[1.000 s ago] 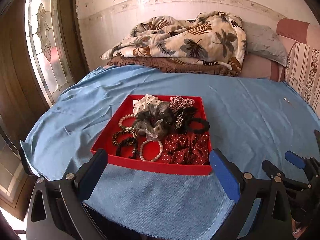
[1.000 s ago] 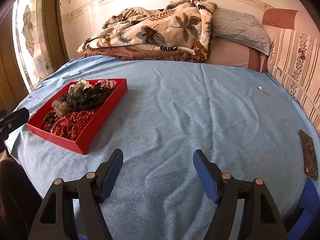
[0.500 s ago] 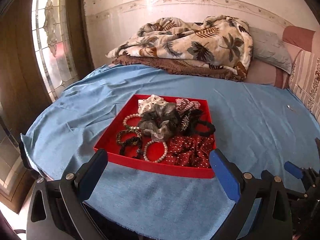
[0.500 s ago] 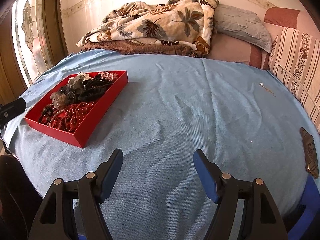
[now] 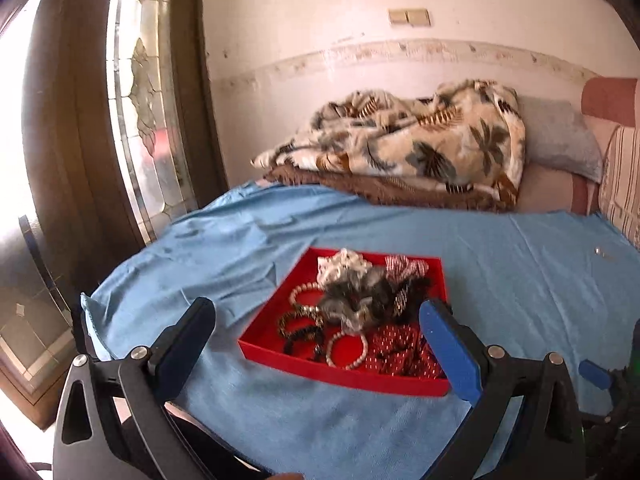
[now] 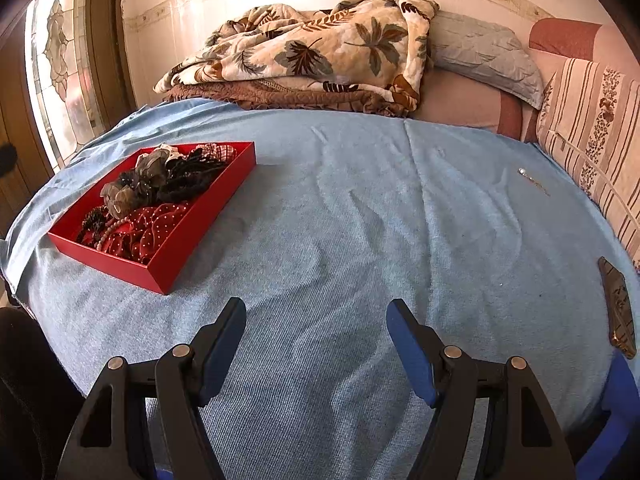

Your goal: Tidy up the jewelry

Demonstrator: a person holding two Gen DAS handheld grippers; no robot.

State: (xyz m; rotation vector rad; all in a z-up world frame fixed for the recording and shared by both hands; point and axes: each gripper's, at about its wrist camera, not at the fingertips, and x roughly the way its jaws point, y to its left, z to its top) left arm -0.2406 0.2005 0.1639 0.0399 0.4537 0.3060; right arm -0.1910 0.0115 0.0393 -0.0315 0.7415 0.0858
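Both tools wide open, empty: left tool (image 5: 316,340) hangs just near of red tray (image 5: 304,365) w/ beaded bracelets (image 5: 347,349) & scrunchies; right tool (image 6: 316,334) over bare blue bedspread (image 6: 400,220), tray at its left.

The left hand-held gripper (image 5: 316,340) is being shown as a black frame of flat angled arms, each pierced by a triangular cut-out near its base. Round silver screws are being seen at the joints, two on each side. Its fingers (image 5: 448,350) are being faced with long blue pads, the left one appearing dark in shadow. The right hand-held gripper (image 6: 316,344) is being shown with the same build: black arms with triangular openings, silver screw heads at the pivots, and blue pads on the fingers (image 6: 408,350). A further blue part is being glimpsed at the lower right edge of the right wrist view.
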